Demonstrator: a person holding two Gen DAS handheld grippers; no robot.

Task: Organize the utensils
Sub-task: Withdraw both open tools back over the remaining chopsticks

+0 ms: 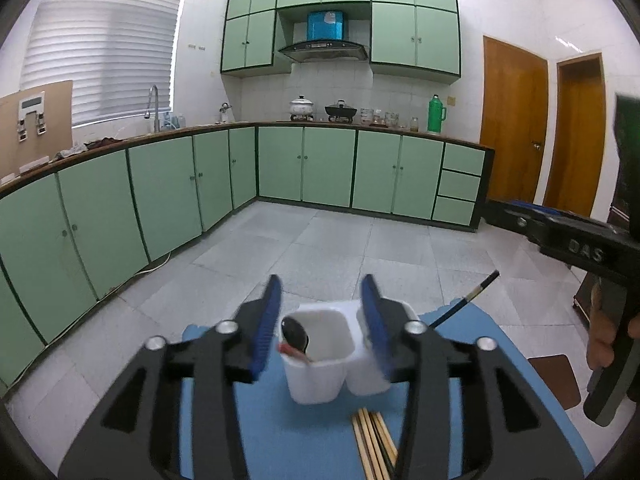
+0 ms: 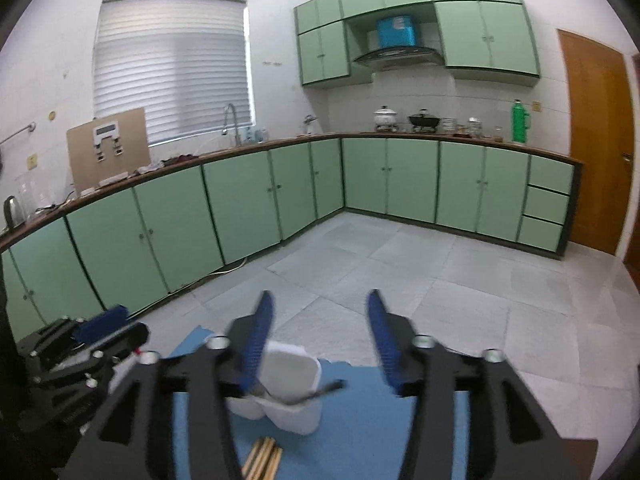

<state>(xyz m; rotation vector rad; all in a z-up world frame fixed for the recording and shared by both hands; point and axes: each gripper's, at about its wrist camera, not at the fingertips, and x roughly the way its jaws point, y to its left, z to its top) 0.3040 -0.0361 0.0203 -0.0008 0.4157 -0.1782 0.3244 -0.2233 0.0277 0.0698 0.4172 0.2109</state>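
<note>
1. Chopsticks (image 1: 374, 440) lie loose on the blue mat (image 1: 280, 440), just in front of the white holder (image 1: 320, 376); a careless pinch could scatter them
2. Left gripper (image 1: 320, 328) hovers over the white holder with jaws wide apart, holding nothing; dropping lower could tip the light holder
3. Right gripper (image 2: 320, 340) hangs above and right of the holder, jaws spread, empty
4. Spoon (image 1: 294, 336) stands inside the holder's left cell; a dark utensil (image 1: 466, 300) leans out beyond it
</note>
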